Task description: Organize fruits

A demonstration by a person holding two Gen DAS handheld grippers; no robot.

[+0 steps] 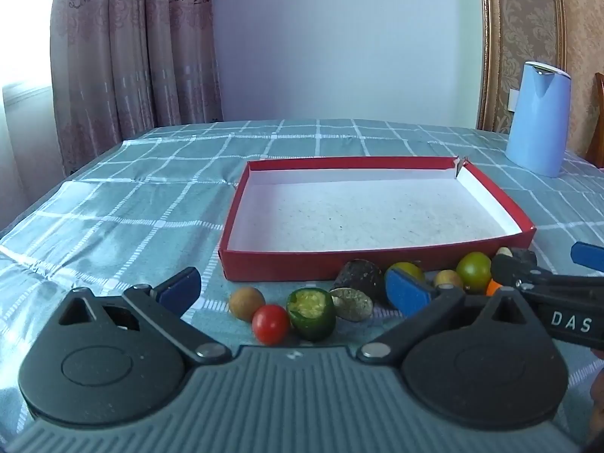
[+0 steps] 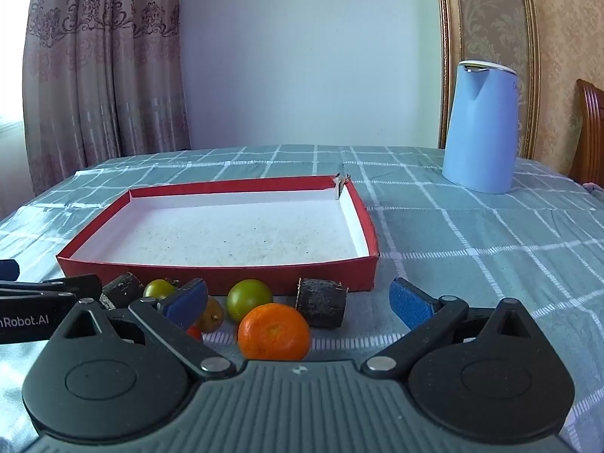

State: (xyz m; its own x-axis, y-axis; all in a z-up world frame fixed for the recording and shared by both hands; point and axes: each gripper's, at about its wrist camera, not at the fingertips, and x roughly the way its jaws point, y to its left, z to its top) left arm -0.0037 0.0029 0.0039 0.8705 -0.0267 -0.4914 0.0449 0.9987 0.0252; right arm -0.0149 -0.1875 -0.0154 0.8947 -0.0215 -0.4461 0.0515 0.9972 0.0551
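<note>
While both our grippers hang low over the checked tablecloth [image 2: 472,234] with fingers spread apart and nothing held, the fruits lie in a row just in front of the red box [image 2: 217,271], whose white floor holds nothing. Our right gripper [image 2: 298,304] frames the orange [image 2: 274,332]; our left gripper [image 1: 294,294] faces the red tomato [image 1: 270,324] and the cut green fruit [image 1: 311,313]. We judge it best to centre one fruit, close gently, then lift clear of the box's wall.
</note>
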